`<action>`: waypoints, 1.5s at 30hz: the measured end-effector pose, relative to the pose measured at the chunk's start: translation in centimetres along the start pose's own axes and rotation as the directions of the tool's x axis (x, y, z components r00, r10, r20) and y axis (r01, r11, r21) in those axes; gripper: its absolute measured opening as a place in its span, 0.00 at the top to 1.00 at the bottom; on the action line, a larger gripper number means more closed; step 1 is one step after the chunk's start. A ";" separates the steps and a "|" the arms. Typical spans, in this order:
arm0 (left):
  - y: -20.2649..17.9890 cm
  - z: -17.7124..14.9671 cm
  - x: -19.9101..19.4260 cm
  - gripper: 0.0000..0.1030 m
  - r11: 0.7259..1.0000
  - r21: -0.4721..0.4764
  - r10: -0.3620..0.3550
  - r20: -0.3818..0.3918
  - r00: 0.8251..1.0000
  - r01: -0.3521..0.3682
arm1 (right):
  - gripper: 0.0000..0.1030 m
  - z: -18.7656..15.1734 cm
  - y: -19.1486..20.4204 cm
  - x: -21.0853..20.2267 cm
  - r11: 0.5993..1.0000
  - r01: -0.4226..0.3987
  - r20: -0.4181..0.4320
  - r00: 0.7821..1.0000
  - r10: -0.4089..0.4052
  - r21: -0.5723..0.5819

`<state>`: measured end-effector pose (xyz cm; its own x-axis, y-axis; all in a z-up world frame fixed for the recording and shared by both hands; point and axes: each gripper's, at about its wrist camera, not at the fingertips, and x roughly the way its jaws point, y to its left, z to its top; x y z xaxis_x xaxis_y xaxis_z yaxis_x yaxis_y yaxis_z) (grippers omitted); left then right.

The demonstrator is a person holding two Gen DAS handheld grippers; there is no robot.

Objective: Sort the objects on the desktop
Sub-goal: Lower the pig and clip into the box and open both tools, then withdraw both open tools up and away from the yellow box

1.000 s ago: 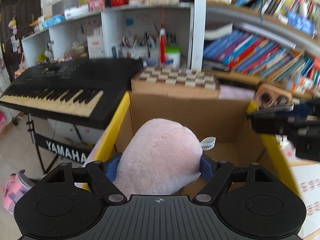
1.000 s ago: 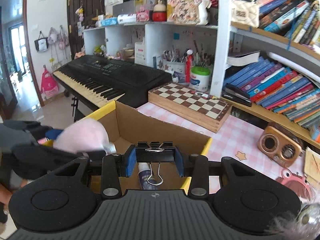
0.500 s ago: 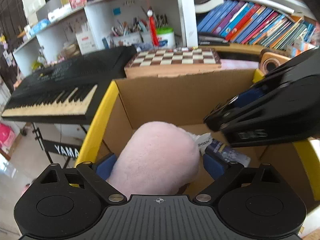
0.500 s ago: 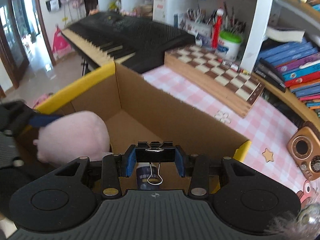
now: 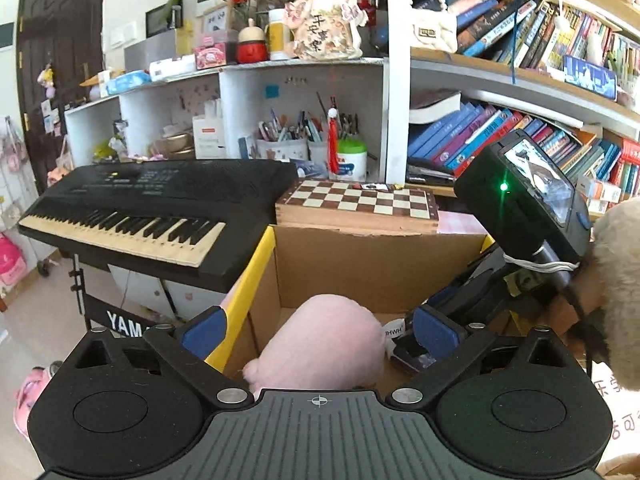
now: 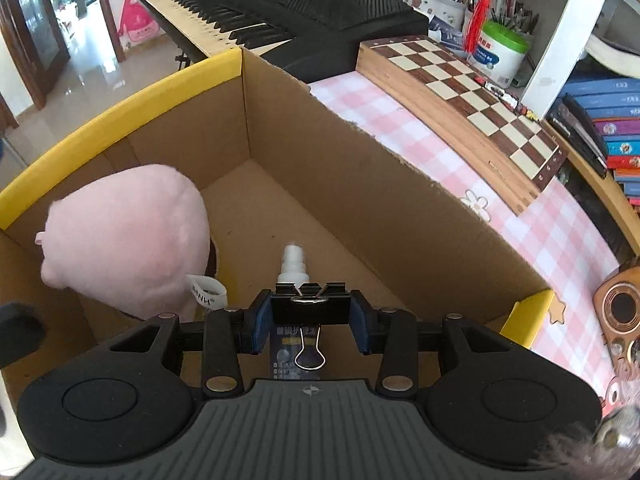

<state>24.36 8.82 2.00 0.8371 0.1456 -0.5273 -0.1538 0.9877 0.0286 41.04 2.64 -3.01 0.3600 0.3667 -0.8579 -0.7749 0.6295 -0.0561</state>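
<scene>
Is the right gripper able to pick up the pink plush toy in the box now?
Probably not. The right gripper is shut on a black binder clip, so it has no free jaws. The pink plush toy lies beside it in the cardboard box, unobstructed.

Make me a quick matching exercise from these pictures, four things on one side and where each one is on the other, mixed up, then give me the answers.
Things:
1. pink plush toy
2. black binder clip
3. chessboard
4. keyboard

Places:
A. on the pink checked cloth beyond the cardboard box
B. between the right gripper fingers
C. on a stand beyond the box's yellow edge
D. inside the box, clear of the open left gripper

Pairs: 1-D, 2-B, 3-A, 4-C
</scene>
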 end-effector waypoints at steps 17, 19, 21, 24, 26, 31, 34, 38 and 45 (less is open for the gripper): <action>0.8 0.1 -4.4 0.02 0.998 -0.059 0.007 0.036 0.999 -0.005 | 0.50 -3.8 1.3 -9.5 0.990 0.100 0.282 0.951 -0.126 0.103; 0.7 -0.1 -5.1 0.02 0.998 -0.056 -0.006 0.040 0.999 0.009 | 0.49 -4.9 1.5 -11.1 0.984 0.113 0.313 0.938 -0.151 0.138; 0.5 -0.4 -5.7 0.02 0.999 -0.045 -0.018 0.044 0.999 0.020 | 0.49 -6.0 1.8 -12.6 0.978 0.121 0.337 0.925 -0.174 0.172; 0.5 -0.9 -6.7 0.02 0.999 -0.041 -0.029 0.049 0.998 0.031 | 0.49 -7.8 2.5 -14.4 0.967 0.139 0.353 0.912 -0.209 0.213; 0.6 -1.5 -7.5 0.02 0.998 -0.047 -0.036 0.050 0.998 0.038 | 0.49 -9.0 3.1 -15.3 0.961 0.150 0.359 0.905 -0.229 0.234; 0.7 -2.8 -9.7 0.02 0.998 -0.044 -0.048 0.051 0.998 0.050 | 0.49 -12.5 4.8 -17.5 0.935 0.172 0.372 0.883 -0.286 0.310; 0.7 -3.7 -11.1 0.02 0.997 -0.052 -0.057 0.048 0.997 0.059 | 0.49 -14.7 6.1 -18.6 0.913 0.184 0.375 0.868 -0.325 0.364; 0.4 -4.9 -12.5 0.02 0.997 -0.044 -0.069 0.037 0.997 0.071 | 0.49 -18.0 8.1 -19.9 0.884 0.190 0.370 0.855 -0.363 0.428; -0.1 -6.8 -14.4 0.02 0.995 -0.028 -0.093 0.019 0.995 0.094 | 0.49 -22.5 11.6 -21.2 0.860 0.200 0.344 0.856 -0.387 0.469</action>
<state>8.73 6.26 3.81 0.8578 0.0539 -0.5111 -0.0891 0.9950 -0.0447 12.76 -13.28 3.02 0.7863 0.3060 -0.5367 -0.3509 0.9362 0.0196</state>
